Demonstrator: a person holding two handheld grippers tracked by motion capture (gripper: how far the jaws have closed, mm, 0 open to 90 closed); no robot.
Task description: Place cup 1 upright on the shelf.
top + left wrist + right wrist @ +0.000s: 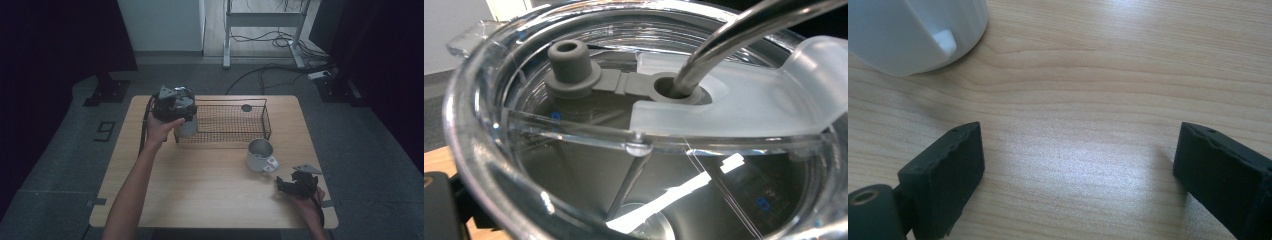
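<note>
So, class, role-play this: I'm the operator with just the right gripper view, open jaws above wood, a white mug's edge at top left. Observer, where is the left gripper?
Observer: The left gripper is at the left end of the wire basket, over a lidded tumbler.
Operator: What's on that lid?
Observer: The clear lid has a metal straw through it and a grey plug beside that.
Operator: Anything in the basket?
Observer: One small dark round thing.

- One wire basket (235, 122) is sitting on the counter (200, 195).
- One white mug (260, 155) is standing there.
- One lidded tumbler (187, 126) is showing.
- Two grippers are showing: the left gripper (173, 104) and the right gripper (296, 182).
</note>
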